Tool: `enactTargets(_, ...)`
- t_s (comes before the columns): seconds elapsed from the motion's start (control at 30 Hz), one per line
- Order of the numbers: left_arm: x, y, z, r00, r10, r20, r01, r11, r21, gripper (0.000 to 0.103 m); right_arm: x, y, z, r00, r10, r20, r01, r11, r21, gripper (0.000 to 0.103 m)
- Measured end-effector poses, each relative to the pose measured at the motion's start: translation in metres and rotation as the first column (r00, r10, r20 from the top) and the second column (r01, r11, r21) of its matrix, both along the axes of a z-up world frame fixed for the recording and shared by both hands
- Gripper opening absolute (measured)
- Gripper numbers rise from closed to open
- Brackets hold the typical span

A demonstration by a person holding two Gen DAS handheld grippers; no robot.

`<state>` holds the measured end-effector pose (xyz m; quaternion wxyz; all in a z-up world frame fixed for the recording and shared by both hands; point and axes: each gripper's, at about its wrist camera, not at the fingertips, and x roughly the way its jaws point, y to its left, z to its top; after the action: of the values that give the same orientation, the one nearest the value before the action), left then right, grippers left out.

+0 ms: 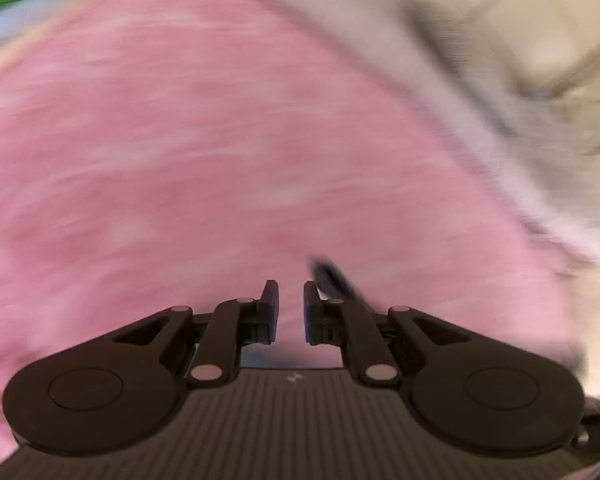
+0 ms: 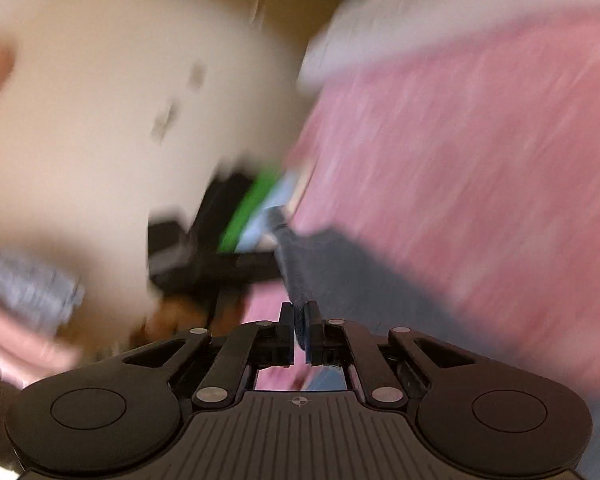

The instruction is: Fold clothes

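Observation:
Both views are motion-blurred. In the right wrist view my right gripper (image 2: 299, 312) is shut on the edge of a dark grey garment (image 2: 340, 264), which stretches away up and to the right over a pink patterned bed cover (image 2: 480, 160). In the left wrist view my left gripper (image 1: 291, 292) is open with a narrow gap and nothing between its fingers. It hovers over the pink cover (image 1: 220, 140). A dark strip of the grey garment (image 1: 334, 276) shows just beyond the right finger.
A pale tiled floor (image 1: 560, 40) lies beyond the bed's white edge (image 1: 440, 80). In the right wrist view the other gripper's black body with a green stripe (image 2: 236, 232) sits at the centre. A cream floor (image 2: 120, 100) lies left, with grey fabric (image 2: 32, 288) at the far left.

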<state>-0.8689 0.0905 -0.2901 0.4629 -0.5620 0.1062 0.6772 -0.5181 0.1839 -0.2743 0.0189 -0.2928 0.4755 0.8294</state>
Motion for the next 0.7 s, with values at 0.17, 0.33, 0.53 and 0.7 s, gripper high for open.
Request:
enactTargets(0.17,-0.018,-0.082,-0.008,0.997,0.056,-0.046,-0.062,0.988,-0.141,0.009,-0.003,-0.059,-0.032,0.976,0.056,0.212,-0.051,0.998,-0.026,0.042)
enactTargets(0.33,0.016,-0.105,-0.027,0.997,0.032,0.071,-0.020,0.988,-0.155,0.017,0.004,-0.106,-0.062,0.907,0.071,0.414,-0.056,0.997,-0.048,0.042)
enactTargets(0.53,0.059,-0.112,-0.055,0.967,0.100,0.233,-0.068,0.988,-0.138,0.022,0.079,-0.084,-0.071,0.828,-0.165,0.535,0.203,0.979,-0.012,0.042)
enactTargets(0.7,0.071,-0.124,-0.076,0.913,0.272,0.304,-0.227,0.958,-0.174,0.025,0.135,-0.084,-0.079,0.768,-0.269,0.582,0.346,0.938,-0.023,0.042)
